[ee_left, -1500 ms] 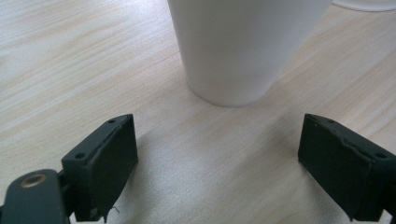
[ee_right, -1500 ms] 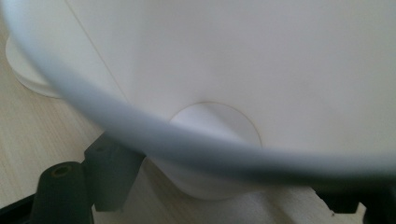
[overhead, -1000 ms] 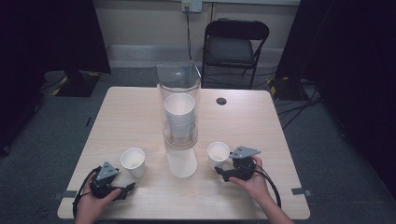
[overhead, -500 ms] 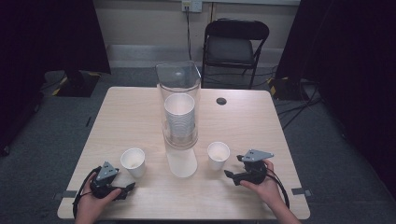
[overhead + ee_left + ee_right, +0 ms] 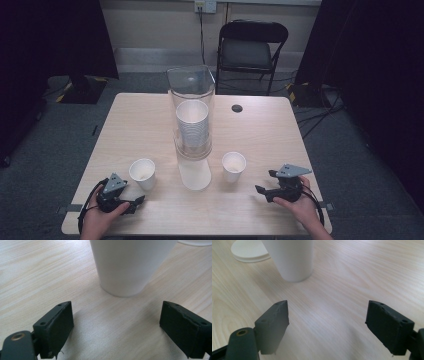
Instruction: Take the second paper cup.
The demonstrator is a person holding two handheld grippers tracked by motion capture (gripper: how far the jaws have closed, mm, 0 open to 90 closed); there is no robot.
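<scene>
Two white paper cups stand upright on the wooden table. The left cup is just ahead of my left gripper, which is open and empty, a short gap away. The right cup stands to the left of my right gripper, also open and empty, farther off. A clear cup dispenser holds a stack of white cups at the table's middle, over a white round base.
A small black round cap lies at the table's far right. A black folding chair stands behind the table. Cables trail from both grippers near the front edge. Dark curtains flank the room.
My right gripper has drawn back from the right cup, toward the right and the table's front edge, leaving the cup standing. The left gripper has stayed put.
</scene>
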